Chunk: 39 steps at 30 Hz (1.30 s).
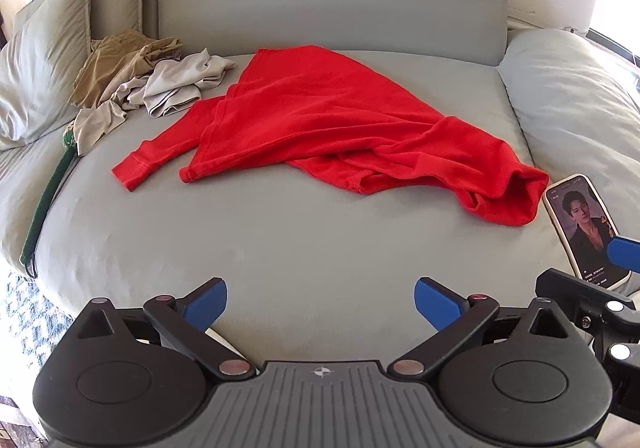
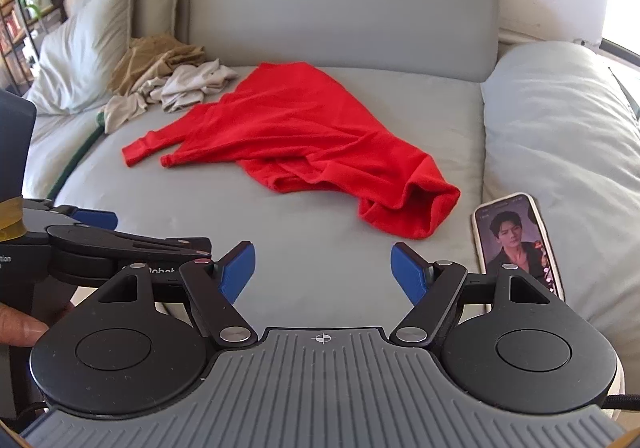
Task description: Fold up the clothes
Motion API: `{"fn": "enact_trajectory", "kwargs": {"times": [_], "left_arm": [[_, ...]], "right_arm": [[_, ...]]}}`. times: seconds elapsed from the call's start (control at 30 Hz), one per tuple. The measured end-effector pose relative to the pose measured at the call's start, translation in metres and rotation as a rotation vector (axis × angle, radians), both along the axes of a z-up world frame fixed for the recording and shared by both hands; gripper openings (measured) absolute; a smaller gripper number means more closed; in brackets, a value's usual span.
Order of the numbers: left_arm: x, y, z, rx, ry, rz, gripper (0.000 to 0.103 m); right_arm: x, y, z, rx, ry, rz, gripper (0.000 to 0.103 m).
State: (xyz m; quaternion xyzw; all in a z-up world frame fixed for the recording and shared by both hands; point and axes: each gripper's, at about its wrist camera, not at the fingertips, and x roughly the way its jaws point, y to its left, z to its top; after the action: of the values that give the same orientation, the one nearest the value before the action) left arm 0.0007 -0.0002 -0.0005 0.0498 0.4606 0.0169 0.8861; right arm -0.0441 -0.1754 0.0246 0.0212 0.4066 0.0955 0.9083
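A red long-sleeved top (image 1: 320,115) lies crumpled on the grey sofa seat (image 1: 280,240), one sleeve cuff (image 1: 128,171) stretched to the left; it also shows in the right wrist view (image 2: 296,135). My left gripper (image 1: 320,304) is open and empty, above the seat's near part, well short of the top. My right gripper (image 2: 323,272) is open and empty, also short of the top. The left gripper's body (image 2: 100,244) shows at the left of the right wrist view.
A pile of tan and beige clothes (image 1: 140,83) lies at the back left beside pillows (image 1: 40,71). A phone (image 1: 584,224) with a lit screen lies at the right, next to a large pale cushion (image 1: 572,95). A green strap (image 1: 48,199) runs along the seat's left edge.
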Motion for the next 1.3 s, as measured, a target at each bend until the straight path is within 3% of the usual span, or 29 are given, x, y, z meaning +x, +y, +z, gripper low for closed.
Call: {"fn": "enact_trajectory", "kwargs": {"times": [1.3], "left_arm": [[0.0027,0.0021,-0.0049,-0.039,0.045,0.011,0.100]], "right_arm": [[0.0034,-0.0003,-0.0048,-0.011,0.023,-0.009,0.078]]}}
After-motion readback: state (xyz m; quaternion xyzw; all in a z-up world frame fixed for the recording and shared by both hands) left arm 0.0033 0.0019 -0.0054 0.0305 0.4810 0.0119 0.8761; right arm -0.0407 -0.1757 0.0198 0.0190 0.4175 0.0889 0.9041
